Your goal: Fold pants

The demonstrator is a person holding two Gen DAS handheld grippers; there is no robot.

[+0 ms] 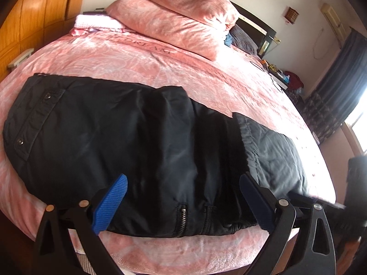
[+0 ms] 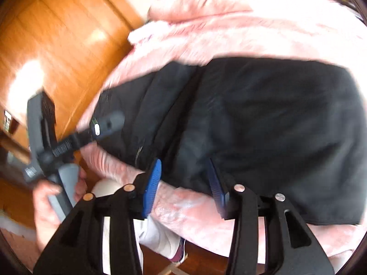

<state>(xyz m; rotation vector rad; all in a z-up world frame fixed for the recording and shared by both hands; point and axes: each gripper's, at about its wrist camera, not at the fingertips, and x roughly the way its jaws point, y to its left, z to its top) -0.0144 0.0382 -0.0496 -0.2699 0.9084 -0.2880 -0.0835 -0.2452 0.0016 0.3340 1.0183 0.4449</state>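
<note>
Pants (image 1: 128, 142), black and already doubled into a broad bundle, are laid across the near edge of a pink bedspread (image 1: 142, 57), their long axis running side to side in front of both tools. In the left wrist view the left gripper (image 1: 183, 204) is seen with its blue pads spread wide and nothing between them, held just over the bundle's near hem, where a short zipper (image 1: 181, 221) is shown. The waistband (two snaps are visible on it) is set at the left end, while a lighter, greyer panel is exposed at the right end.

In the right wrist view, which is blurred, the right gripper (image 2: 183, 183) is likewise seen parted and empty, at the near edge of the cloth toward its left end; the left tool's handle is caught there in a hand (image 2: 57, 197).

Neither tool is judged clearly nearer; the fabric lies directly ahead of both. A further fold would be expected to run across the long axis, end over end.

Beyond, stacked pink pillows (image 1: 174, 16) are seen at the headboard.
</note>
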